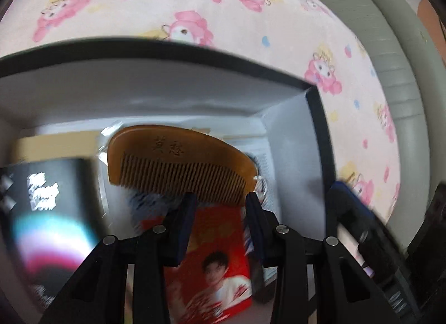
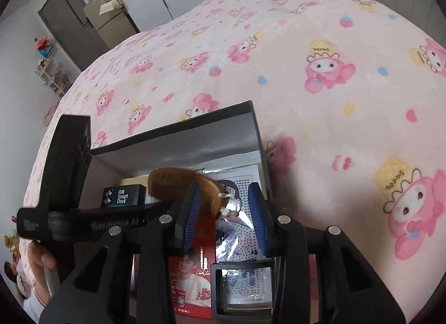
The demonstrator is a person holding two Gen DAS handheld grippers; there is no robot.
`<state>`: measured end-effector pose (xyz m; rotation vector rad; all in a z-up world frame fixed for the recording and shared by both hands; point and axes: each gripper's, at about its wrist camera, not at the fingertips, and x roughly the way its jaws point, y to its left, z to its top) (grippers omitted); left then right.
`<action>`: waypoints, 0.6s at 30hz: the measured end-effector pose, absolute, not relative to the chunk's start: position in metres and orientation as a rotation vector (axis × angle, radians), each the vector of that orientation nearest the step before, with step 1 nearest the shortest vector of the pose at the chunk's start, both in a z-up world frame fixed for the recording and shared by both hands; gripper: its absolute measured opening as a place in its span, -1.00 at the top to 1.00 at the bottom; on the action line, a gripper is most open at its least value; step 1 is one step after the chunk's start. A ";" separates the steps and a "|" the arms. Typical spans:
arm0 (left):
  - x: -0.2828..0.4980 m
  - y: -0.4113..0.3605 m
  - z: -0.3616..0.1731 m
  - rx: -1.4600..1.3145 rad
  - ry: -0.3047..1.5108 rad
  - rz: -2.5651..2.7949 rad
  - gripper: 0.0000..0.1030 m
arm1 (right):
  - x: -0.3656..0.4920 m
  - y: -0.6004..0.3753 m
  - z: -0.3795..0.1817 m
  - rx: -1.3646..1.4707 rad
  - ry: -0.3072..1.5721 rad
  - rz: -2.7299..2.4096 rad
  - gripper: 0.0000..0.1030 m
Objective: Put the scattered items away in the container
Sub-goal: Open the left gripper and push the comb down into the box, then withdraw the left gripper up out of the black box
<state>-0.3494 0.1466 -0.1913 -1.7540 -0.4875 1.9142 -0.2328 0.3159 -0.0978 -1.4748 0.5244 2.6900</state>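
A dark box with white inner walls (image 1: 287,117) sits on the pink bed cover; it also shows in the right wrist view (image 2: 237,126). A wooden comb (image 1: 181,162) hangs over the box's inside, just ahead of my left gripper (image 1: 221,204), whose jaws stand apart. In the right wrist view the comb (image 2: 178,184) is mid-air above the box, left of my right gripper (image 2: 224,198), which is open. Inside lie a red card with a portrait (image 1: 220,262), a black "Smart Devil" box (image 2: 122,197) and a dotted packet (image 2: 245,240).
The pink cartoon-print bed cover (image 2: 306,73) spreads around the box. A grey bed frame (image 1: 401,73) runs along the right. The left gripper's black body (image 2: 67,184) crosses the box's left wall. Doors and shelves stand far left.
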 end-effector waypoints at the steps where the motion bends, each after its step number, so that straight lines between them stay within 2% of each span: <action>1: -0.352 0.143 -0.188 -1.737 -0.524 1.931 0.37 | -0.234 0.317 -0.098 -1.471 0.525 2.689 0.29; 4: -0.351 0.125 -0.172 -1.653 -0.620 1.996 0.37 | -0.236 0.316 -0.101 -1.489 0.516 2.687 0.29; 7: -0.345 0.101 -0.164 -1.663 -0.616 2.081 0.37 | -0.239 0.309 -0.106 -1.544 0.507 2.698 0.29; 13: -0.358 0.073 -0.181 -1.752 -0.659 2.134 0.37 | -0.251 0.292 -0.117 -1.677 0.536 2.722 0.29; 18: -0.366 0.077 -0.188 -1.766 -0.668 2.145 0.37 | -0.255 0.296 -0.122 -1.647 0.482 2.667 0.30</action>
